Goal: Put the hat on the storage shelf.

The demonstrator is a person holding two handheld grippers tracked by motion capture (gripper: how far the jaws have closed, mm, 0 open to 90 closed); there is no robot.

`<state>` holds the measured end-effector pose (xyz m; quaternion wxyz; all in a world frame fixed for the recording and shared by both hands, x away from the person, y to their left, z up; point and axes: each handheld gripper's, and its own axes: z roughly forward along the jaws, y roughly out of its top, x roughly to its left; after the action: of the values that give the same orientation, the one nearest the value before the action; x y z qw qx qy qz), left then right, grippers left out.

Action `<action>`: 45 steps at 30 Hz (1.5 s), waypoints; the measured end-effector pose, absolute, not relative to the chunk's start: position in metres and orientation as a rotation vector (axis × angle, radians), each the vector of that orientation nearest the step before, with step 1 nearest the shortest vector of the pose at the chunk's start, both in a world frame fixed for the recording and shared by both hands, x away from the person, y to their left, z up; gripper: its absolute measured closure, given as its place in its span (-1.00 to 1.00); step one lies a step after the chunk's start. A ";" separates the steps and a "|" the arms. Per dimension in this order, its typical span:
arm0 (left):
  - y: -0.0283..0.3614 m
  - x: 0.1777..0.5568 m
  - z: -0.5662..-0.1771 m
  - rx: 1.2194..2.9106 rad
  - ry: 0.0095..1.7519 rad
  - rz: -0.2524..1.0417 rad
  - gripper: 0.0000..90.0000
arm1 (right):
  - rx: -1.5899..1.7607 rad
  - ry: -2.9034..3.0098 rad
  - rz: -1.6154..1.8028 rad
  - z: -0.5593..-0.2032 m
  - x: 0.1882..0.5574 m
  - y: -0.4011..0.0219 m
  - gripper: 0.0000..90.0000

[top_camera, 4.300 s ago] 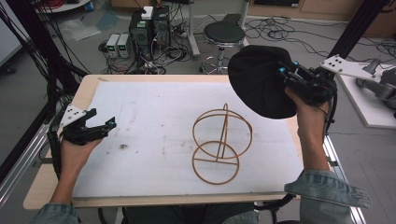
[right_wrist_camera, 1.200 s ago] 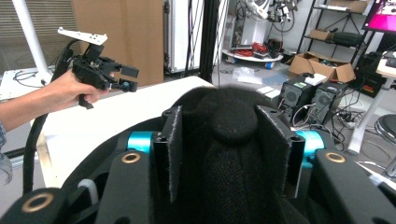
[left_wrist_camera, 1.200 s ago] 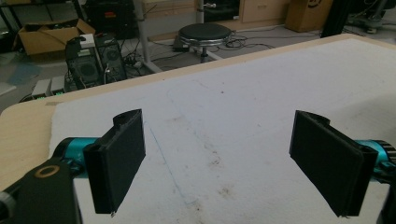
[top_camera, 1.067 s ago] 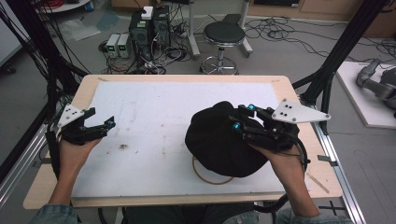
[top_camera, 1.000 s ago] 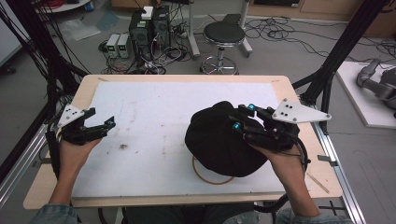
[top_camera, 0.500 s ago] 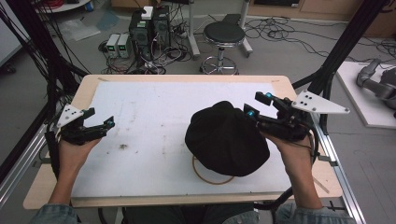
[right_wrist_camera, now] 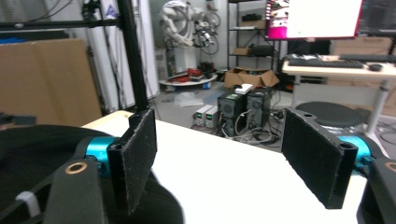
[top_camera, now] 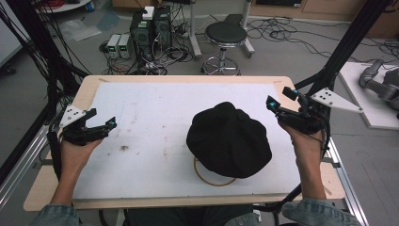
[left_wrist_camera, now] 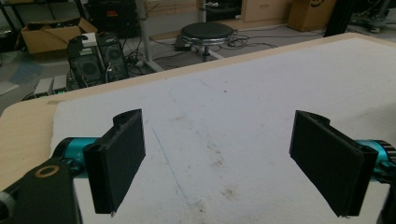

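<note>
black cap (top_camera: 229, 139) sits on what looks like a wire stand (top_camera: 214, 175), toward the table's (top_camera: 141, 117) right near edge. right gripper (top_camera: 282, 106) just beside it, jaws spread, empty. left gripper (top_camera: 101, 125) at left edge, also spread.

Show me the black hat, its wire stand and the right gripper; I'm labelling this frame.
black hat (top_camera: 229, 140), high view, middle of the crown.
wire stand (top_camera: 212, 181), high view, base ring showing under the hat.
right gripper (top_camera: 281, 98), high view, between its open fingertips.
</note>
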<state>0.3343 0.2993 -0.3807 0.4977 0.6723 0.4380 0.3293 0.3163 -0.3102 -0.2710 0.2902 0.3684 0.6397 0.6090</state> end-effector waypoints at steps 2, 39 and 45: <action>0.299 0.335 -0.381 1.628 1.061 0.798 -0.59 | 1.014 1.688 1.611 -0.276 0.321 -0.316 -0.46; 0.294 0.341 -0.387 1.645 1.061 0.805 -0.59 | 1.373 1.790 1.243 -0.366 0.374 -0.332 -0.73; 0.293 0.342 -0.388 1.648 1.059 0.803 -0.59 | 1.381 1.768 1.248 -0.384 0.374 -0.329 -0.73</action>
<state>0.3419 0.2931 -0.3882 0.4904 0.6785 0.4359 0.3305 0.3743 -0.3292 -0.3839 0.2835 0.5160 0.6604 0.4661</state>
